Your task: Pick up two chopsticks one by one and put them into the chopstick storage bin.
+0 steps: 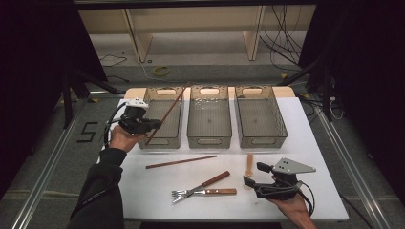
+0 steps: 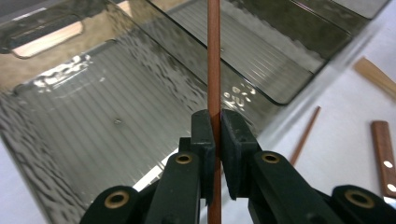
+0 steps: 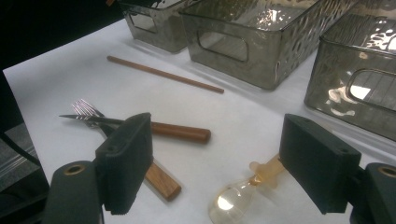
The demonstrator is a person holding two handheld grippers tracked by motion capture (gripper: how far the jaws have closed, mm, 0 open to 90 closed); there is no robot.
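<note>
White table (image 1: 305, 143) mid-frame, three clear bins along its top edge. Left bin (image 1: 162, 119) sits under the left gripper (image 1: 154, 125), jaws clamped on a chopstick (image 1: 167, 114) angled up-right over that bin. Right gripper (image 1: 251, 176) lower right, jaws wide apart, nothing held, over a plastic spoon (image 1: 249, 164). Second chopstick (image 1: 181, 161) lies centre.

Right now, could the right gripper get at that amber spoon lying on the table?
Probably yes. The right gripper is open, its jaws standing either side of the amber spoon with nothing between. The forks and the knife lie off to one side.
</note>
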